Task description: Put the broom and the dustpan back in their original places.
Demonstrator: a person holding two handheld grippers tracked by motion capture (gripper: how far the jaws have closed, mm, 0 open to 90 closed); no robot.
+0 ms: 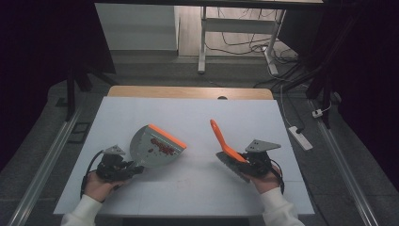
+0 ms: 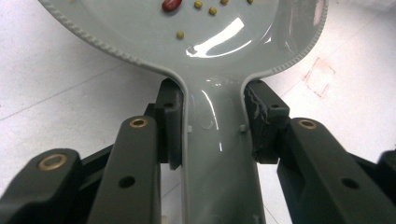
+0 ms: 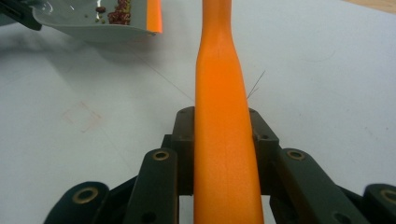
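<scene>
— Dustpan (image 1: pixel 153 147) is where?
— It is at the near left of the white surface (image 1: pixel 197 117). The left gripper (image 1: pixel 126 168) has its jaws clamped on the grey handle. Red and yellow bits (image 1: pixel 161 147) lie in the pan, near its orange lip.
— And the right gripper (image 1: pixel 243 162)?
— Its jaws are closed on the orange brush handle (image 1: pixel 219 136), which points away toward the far side.

It looked like a lab or recording room. A white table (image 1: pixel 188 117) stood on grey carpet between dark curtains; beyond it were a bare desk frame (image 1: pixel 235 33) and loose cables, to its right a power strip (image 1: pixel 301 137).
</scene>
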